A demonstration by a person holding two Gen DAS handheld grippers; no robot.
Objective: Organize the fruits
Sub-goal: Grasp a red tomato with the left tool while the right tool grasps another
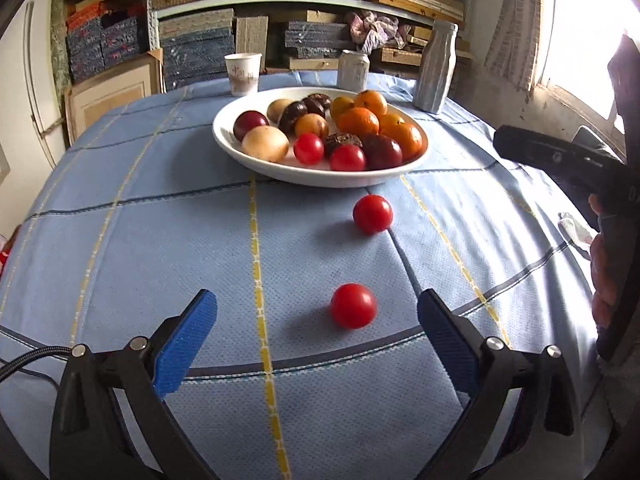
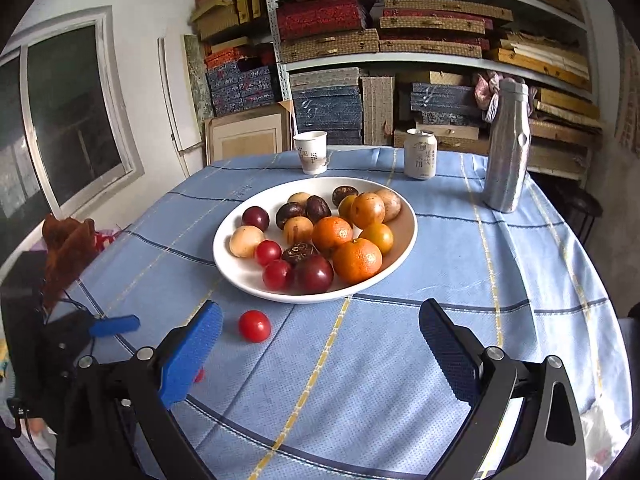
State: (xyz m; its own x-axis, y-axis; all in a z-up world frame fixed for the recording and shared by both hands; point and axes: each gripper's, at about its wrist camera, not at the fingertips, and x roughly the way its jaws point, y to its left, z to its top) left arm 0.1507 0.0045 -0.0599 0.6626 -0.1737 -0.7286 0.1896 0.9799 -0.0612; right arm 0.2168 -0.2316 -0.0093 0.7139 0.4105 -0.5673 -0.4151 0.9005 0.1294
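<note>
A white plate (image 1: 256, 162) (image 2: 404, 240) in the middle of the blue cloth holds oranges (image 1: 358, 121) (image 2: 357, 260), dark plums, brown fruits and small red tomatoes. Two red tomatoes lie loose on the cloth: one (image 1: 372, 214) (image 2: 254, 325) just in front of the plate, another (image 1: 353, 305) nearer, between my left gripper's blue pads. My left gripper (image 1: 318, 312) is open and low over the cloth, and its blue fingertip (image 2: 116, 325) shows in the right wrist view. My right gripper (image 2: 320, 330) is open with nothing between its fingers; a sliver of red (image 2: 199, 376) shows behind its left pad.
A paper cup (image 1: 242, 73) (image 2: 311, 152), a can (image 1: 353, 69) (image 2: 419, 153) and a silver bottle (image 1: 435, 66) (image 2: 505, 146) stand behind the plate. Shelves of boxes fill the back wall. A hand holding the other gripper's black body (image 1: 560, 160) is at the right edge.
</note>
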